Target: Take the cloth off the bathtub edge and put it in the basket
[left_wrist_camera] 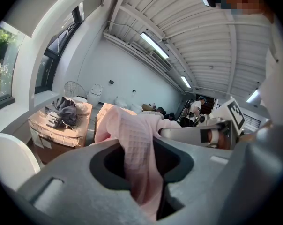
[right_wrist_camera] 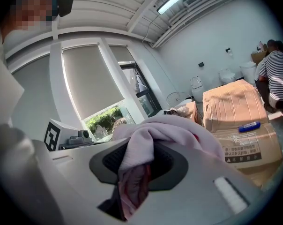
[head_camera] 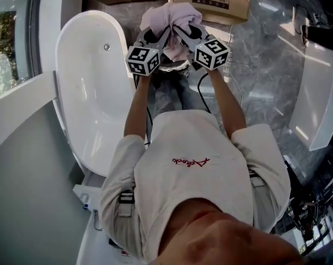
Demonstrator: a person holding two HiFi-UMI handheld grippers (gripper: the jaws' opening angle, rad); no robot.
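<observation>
Head view: cloth (head_camera: 167,14) is clamped from both sides by left claw (head_camera: 162,37) and right claw (head_camera: 183,36). It is held off the tub (head_camera: 89,109), near the boxes (head_camera: 210,1); its folds are pinched between both claws' jaws.

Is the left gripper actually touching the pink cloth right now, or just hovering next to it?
Touching. The left gripper view shows the pink cloth pinched between the left gripper's fingers, running down through the slot between them.
</observation>
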